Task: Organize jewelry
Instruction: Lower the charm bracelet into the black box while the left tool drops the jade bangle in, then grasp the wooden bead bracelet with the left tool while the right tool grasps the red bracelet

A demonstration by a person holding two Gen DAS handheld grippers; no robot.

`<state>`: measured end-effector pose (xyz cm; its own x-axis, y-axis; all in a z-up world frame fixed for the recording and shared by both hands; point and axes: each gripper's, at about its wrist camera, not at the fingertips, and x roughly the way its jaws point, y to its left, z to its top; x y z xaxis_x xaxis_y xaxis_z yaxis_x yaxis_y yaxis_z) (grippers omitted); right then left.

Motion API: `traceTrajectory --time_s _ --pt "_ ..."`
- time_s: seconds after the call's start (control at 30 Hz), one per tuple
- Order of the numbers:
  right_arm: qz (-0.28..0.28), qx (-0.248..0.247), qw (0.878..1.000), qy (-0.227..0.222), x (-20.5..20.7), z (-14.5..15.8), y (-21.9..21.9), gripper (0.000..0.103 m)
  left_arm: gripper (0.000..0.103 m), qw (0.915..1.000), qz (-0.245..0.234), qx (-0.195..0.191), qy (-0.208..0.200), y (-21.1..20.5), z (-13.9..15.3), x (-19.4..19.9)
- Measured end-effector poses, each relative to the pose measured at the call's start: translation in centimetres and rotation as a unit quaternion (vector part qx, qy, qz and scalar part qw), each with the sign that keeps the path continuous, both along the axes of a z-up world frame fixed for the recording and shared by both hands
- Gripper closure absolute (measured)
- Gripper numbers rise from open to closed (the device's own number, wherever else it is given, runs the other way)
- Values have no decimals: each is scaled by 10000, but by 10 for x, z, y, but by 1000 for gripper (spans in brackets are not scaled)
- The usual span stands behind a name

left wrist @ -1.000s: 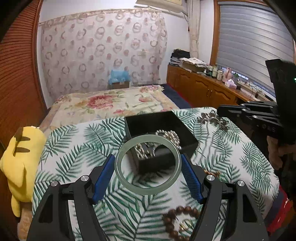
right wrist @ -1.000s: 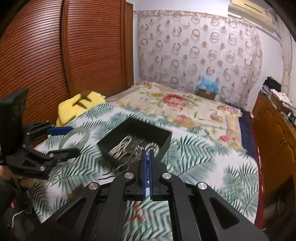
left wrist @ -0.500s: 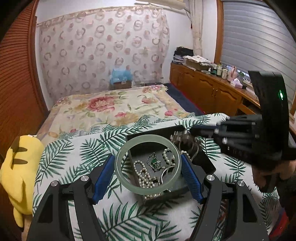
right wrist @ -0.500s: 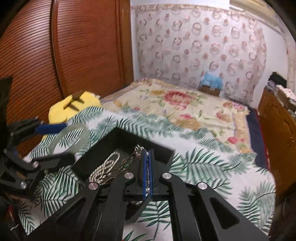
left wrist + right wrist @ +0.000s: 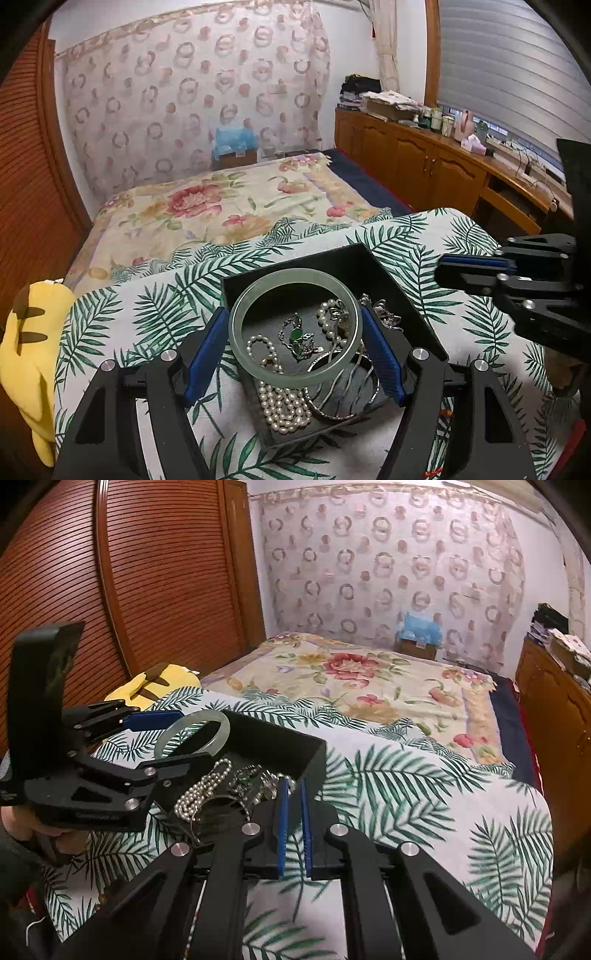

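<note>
Just bangle (image 5: 294, 326) held above box rim (image 5: 399, 284).

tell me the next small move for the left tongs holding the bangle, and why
Probably lower a little and open. The left tongs grip the pale green bangle directly above the black box, where the pearls already lie, so releasing it there should drop it inside.
</note>
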<state>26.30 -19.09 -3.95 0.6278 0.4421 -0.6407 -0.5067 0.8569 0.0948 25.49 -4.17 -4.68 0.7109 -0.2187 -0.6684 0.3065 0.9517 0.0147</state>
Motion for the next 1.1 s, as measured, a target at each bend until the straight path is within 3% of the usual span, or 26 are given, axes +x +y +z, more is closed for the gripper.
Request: traceTrajectory --time_s 0.1,0.17,0.37,0.5,0.63,0.9,1.1 --pt "-67 3 10000 3 -8 -1 -8 95 32 10000 -16 -15 -20 -1 0 -2" --pt "-88 11 10000 -7 -15 0 -12 95 25 10000 -53 -42 -43 -2 2 -5" --pt "-145 15 9999 6 -39 -2 -19 94 25 9998 -47 -94 -181 1 11 -25" --pt "-176 1 9998 50 -58 -7 -19 81 25 9996 -63 -129 -258 5 17 -50" --pt "-183 -19 9998 92 -77 -13 -16 80 25 9995 -64 -183 -251 13 16 -76" --pt "-132 -75 9995 259 -121 -28 -9 80 26 9997 86 -222 -19 31 -5 -122" --pt "35 -258 9986 460 -138 -39 -1 77 36 9991 102 -212 357 42 -26 -138"
